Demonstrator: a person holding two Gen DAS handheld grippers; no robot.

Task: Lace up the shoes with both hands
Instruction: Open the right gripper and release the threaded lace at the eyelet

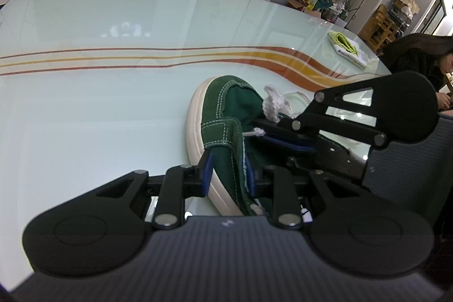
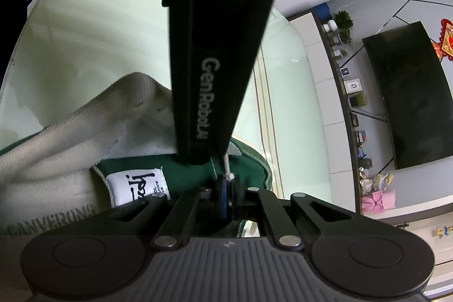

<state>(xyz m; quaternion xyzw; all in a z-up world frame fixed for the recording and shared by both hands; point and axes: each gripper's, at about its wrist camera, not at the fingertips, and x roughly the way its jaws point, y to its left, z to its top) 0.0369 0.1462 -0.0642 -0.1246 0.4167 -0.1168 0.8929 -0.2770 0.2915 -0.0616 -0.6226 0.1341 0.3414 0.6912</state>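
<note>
Left tongs (image 1: 228, 173) are closed on the side wall of the green shoe (image 1: 226, 115), which lies on the glass desk (image 1: 99, 109) toward its right edge; right tongs (image 2: 226, 196) pinch the white lace (image 1: 271, 104) tip (pads pressed together) just beside the tongue label (image 2: 138, 187).
</note>
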